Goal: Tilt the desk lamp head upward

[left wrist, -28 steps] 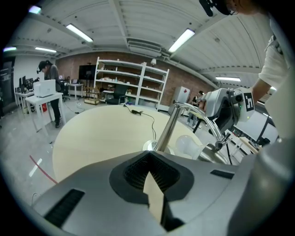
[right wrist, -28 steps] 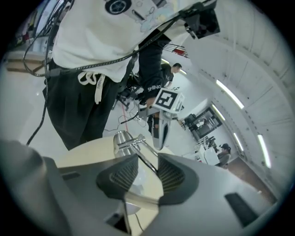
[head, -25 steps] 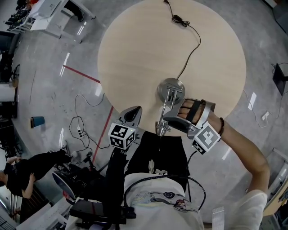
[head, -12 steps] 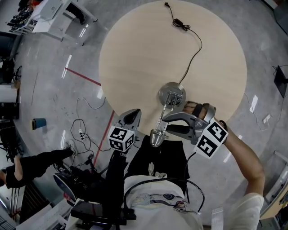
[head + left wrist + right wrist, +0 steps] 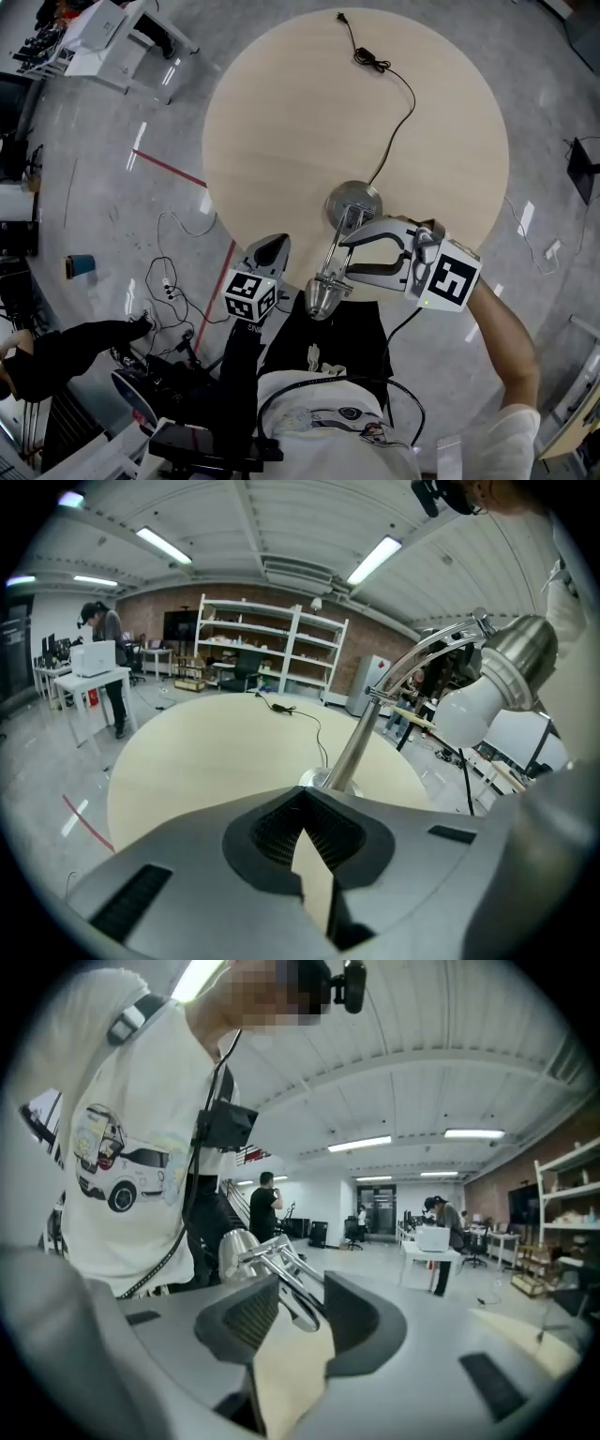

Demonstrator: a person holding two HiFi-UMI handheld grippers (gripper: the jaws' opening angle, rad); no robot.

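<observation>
A chrome desk lamp stands on the round wooden table (image 5: 281,103). Its base (image 5: 353,202) is near the front edge, and its arm (image 5: 336,251) leans toward me, out to the head (image 5: 322,296) past the rim. My right gripper (image 5: 345,260) straddles that arm, and its jaws are opening. The rods (image 5: 286,1274) run between the pads with gaps beside them, and the head (image 5: 234,1246) shows beyond. My left gripper (image 5: 270,246) hangs shut and empty left of the lamp. In the left gripper view (image 5: 302,803) the pole (image 5: 361,742) and head (image 5: 520,653) rise at the right.
The lamp's black cord (image 5: 398,122) trails across the table to a plug (image 5: 361,56) at the far side. Cables (image 5: 169,277) lie on the floor at the left, near a person (image 5: 56,352). White desks (image 5: 103,28) stand at the back left.
The lamp head has swung out past the table edge and looks larger, nearer to me. My right gripper has shifted right and rolled over, and its jaws have parted slightly. The left gripper has barely moved.
</observation>
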